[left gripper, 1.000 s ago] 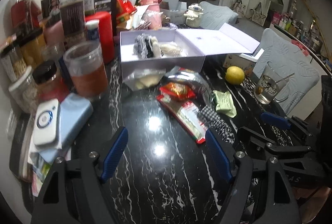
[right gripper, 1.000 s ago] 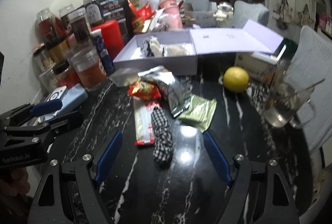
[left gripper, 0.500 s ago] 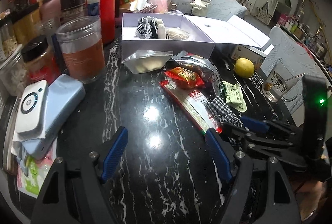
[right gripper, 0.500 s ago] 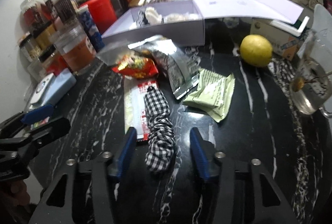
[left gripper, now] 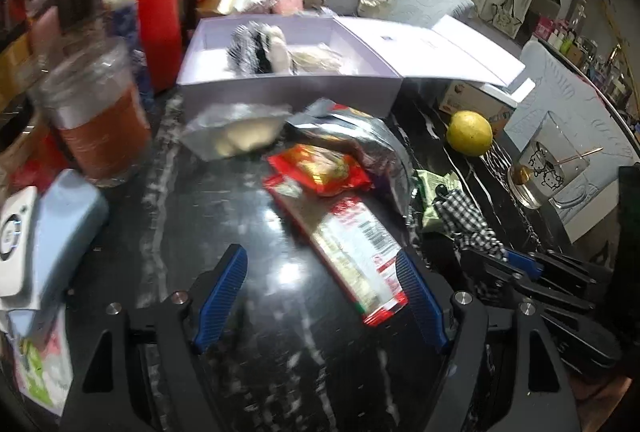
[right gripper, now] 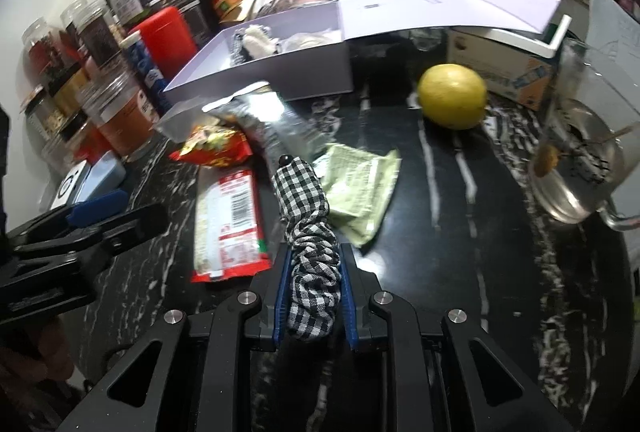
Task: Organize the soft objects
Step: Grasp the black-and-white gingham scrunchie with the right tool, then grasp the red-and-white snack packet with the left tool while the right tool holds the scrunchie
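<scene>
The black-and-white checked scrunchie (right gripper: pixel 310 232) lies on the dark marbled tabletop (right gripper: pixel 440 252), between a red snack packet (right gripper: pixel 228 224) and a green sachet (right gripper: pixel 360 188), pinched at its near end by the right tongs (right gripper: pixel 312 296). The left tongs (left gripper: pixel 320 300) hang apart over bare tabletop. Behind stands an open lilac box (right gripper: pixel 256 80).

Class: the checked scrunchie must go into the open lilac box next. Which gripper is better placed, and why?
Right. The right gripper is shut on the checked scrunchie, with the lilac box ahead. The left gripper is open and empty.
</scene>
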A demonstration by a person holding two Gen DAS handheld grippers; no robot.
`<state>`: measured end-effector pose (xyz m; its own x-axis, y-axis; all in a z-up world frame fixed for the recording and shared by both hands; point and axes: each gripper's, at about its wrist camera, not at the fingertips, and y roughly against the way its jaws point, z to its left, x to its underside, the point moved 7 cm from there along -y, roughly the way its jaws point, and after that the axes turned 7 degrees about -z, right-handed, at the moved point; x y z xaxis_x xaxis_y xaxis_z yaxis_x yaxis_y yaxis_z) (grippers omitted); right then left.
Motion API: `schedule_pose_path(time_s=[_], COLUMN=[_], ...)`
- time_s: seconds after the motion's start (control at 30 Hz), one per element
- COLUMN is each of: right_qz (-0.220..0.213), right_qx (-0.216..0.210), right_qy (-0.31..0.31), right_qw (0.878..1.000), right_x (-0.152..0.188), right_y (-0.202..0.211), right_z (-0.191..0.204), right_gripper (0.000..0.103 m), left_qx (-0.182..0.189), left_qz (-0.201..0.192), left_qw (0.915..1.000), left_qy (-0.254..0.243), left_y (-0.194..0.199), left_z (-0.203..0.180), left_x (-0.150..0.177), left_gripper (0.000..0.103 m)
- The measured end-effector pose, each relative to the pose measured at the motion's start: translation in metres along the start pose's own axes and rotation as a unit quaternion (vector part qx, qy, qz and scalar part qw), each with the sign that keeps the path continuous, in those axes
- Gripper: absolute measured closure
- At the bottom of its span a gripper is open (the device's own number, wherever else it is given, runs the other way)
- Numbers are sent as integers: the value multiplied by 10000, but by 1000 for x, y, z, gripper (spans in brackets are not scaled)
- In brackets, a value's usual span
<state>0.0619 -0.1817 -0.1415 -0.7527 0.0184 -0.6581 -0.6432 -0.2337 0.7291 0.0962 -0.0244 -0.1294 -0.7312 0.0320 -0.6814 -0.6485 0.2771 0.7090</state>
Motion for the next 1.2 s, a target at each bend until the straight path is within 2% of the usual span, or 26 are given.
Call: schedule_pose_path(time_s=[0.13, 0.33, 0.5, 0.63, 0.73, 0.83, 0.93, 1.13, 1.2], right_qz=[-71, -155, -175, -184, -192, -195, -195, -226, -199], right_qx=[144, 274, 335, 344, 330, 317, 320, 303, 300], right_qy=[-53, -162, -274, -328, -345, -360, -363, -356, -364], right_qw=[9999, 9994, 9989, 9987, 9987, 9987, 9986, 9987, 9987], right_x=[-2, -5, -4, -4, -4, -4, -4, -2, 1], right_y=[8, 15, 17, 18, 19, 19, 19, 21, 20], right_z=[-14, -28, -39, -45, -46, -46, -46, -45, -44], right_gripper=[81, 81, 81, 81, 81, 81, 81, 81, 81], left_qx=[118, -74, -98, -341, -675, -752, -670, -479, -433], left_qz=[138, 256, 448, 422, 297, 169, 90, 85, 115], left_qw=[9998, 9995, 9981, 9982, 9973, 9967, 9968, 9978, 9977], left_qy=[99, 190, 410, 238, -15, -257, -435, -443, -501], left_y=[-16, -37, -51, -56, -58, -57, -53, -40, -37], left_z=[-12, -16, -15, -19, -19, -21, -22, -18, -20], left_x=[-1, -5, -4, -4, -2, 0, 2, 10, 14], left_gripper=[26, 26, 26, 26, 26, 26, 37, 48, 48])
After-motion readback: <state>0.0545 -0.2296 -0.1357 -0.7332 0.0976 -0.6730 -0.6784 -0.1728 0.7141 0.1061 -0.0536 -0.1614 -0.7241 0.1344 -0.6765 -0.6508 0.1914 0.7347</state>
